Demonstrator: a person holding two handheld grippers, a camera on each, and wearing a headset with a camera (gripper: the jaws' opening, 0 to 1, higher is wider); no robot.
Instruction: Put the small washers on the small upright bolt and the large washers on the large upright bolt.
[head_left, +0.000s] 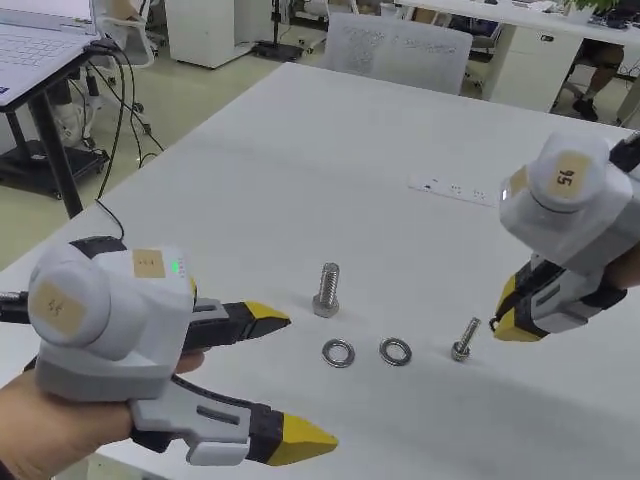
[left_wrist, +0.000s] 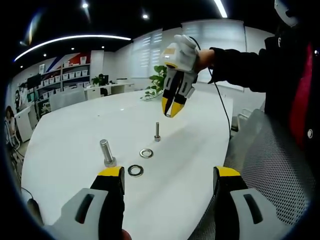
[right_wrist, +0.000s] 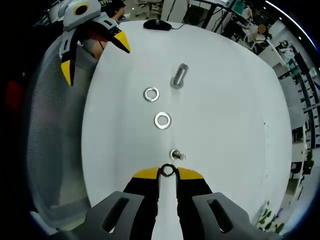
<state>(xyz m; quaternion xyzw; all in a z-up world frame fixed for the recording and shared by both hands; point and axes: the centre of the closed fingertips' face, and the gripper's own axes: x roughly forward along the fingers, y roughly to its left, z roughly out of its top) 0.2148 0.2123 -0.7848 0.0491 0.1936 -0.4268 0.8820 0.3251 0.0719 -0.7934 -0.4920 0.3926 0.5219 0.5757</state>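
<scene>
- The right gripper (right_wrist: 167, 175) had its fingers drawn almost together on a small washer (right_wrist: 167, 171), pinched by its rim at the very tips.
- In the right gripper view the ring's open face was turned towards the camera, so its hole ran roughly along the line of the fingers.
- The small bolt (right_wrist: 176, 155) stood just ahead of those fingertips and slightly to the right in that view, seen nearly end-on.
- In the head view the right gripper (head_left: 510, 320) hung above and to the right of the small bolt (head_left: 465, 340), near it but not touching.
- The small bolt stood on its head on the worktop (head_left: 300, 180), with its long axis upright and its threaded end up.
- Judgement: seating the washer called for a short shift to bring the hole over the bolt tip, then a lowering along the bolt's axis. The right gripper was much the nearer for this.
- The large bolt (head_left: 327, 290) stood upright in the same way, head down and thread up, well to the left of the small bolt.
- Two larger washers (head_left: 338, 352) (head_left: 395, 350) lay flat on the worktop, side by side and apart, in front of and between the two bolts.
- The left gripper (head_left: 290, 378) had its fingers spread wide and held nothing.
- In the left gripper view the nearer flat washer (left_wrist: 135, 170) lay just beyond the left-hand fingertip (left_wrist: 111, 172), with the large bolt (left_wrist: 106, 152) close behind it.
</scene>
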